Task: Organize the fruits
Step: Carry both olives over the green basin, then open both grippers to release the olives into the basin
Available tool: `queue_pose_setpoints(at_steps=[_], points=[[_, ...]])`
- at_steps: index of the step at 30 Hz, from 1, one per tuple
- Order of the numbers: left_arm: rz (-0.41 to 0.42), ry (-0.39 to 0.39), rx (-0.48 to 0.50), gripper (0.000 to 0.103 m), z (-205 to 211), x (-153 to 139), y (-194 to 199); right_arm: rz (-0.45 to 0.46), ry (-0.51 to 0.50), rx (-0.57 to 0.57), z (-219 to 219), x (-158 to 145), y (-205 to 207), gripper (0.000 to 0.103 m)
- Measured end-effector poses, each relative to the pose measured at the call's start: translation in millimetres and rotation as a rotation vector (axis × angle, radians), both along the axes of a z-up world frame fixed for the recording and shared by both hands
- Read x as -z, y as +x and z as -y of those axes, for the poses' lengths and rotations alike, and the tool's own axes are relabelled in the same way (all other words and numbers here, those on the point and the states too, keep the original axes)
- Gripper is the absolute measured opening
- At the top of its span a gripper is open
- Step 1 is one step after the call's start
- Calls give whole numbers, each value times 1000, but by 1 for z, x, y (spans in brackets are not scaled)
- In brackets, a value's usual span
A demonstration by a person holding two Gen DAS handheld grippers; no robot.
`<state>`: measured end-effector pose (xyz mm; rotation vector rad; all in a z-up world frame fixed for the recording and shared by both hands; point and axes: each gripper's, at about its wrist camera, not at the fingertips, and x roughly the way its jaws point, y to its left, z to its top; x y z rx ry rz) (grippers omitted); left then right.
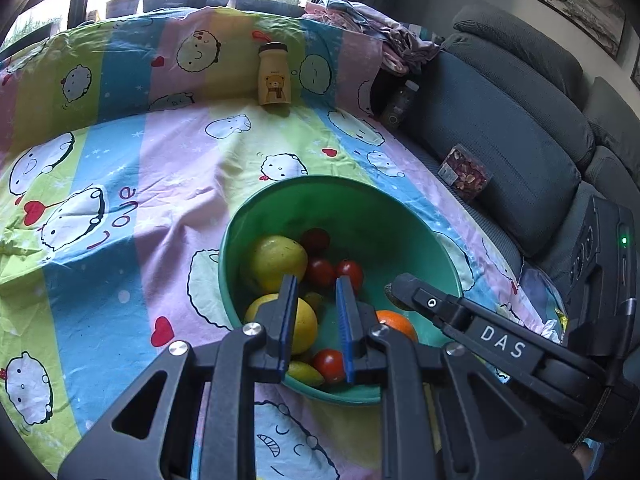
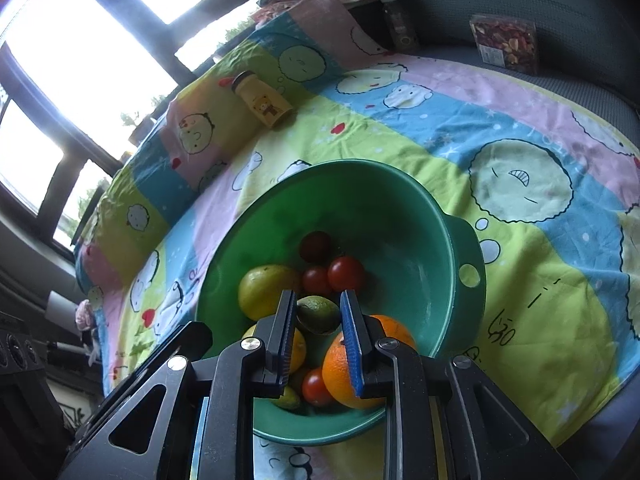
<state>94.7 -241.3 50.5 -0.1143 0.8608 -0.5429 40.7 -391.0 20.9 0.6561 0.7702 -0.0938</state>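
Green bowl [image 2: 400,216] on cartoon-print sheet [image 1: 160,184], holding orange [image 2: 340,364], yellow citrus [image 1: 276,260], cherry tomatoes [image 2: 346,274] and lime [image 2: 318,314], left gripper [image 1: 316,284] closed and empty above bowl, right gripper [image 2: 318,300] closed and empty, yellow bottle [image 1: 274,74] well behind.

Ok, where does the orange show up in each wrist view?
Left wrist: orange at lower right of centre, in the green bowl, half hidden behind the right-hand finger.
Right wrist: orange low, just right of centre, near the bowl's front rim.
Shared landmark: yellow bear bottle.
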Motion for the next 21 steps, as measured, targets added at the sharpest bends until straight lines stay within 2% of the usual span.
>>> queue_pose_setpoints(at_steps=[3, 6, 9, 10, 11, 12, 16, 21], points=[[-14, 9, 2, 22, 3, 2, 0, -4, -4, 12, 1, 1, -1, 25], [-18, 14, -1, 38, 4, 2, 0, -12, 5, -2, 1, 2, -1, 26], [1, 40, -29, 53, 0, -2, -1, -23, -12, 27, 3, 1, -4, 39], [1, 52, -36, 68, -3, -4, -1, -24, -16, 39, 5, 1, -6, 46], [-2, 63, -49, 84, -6, -6, 0, -18, -15, 46, 7, 0, -8, 48], [-3, 66, -62, 90, -9, -8, 2, -9, -8, 44, 8, 0, -10, 48], [12, 24, -65, 100, -19, -17, -2, 0, -14, 40, 6, -4, -13, 54], [36, 26, -40, 100, -17, -22, -11, 18, -18, 23, 2, -9, -14, 56]])
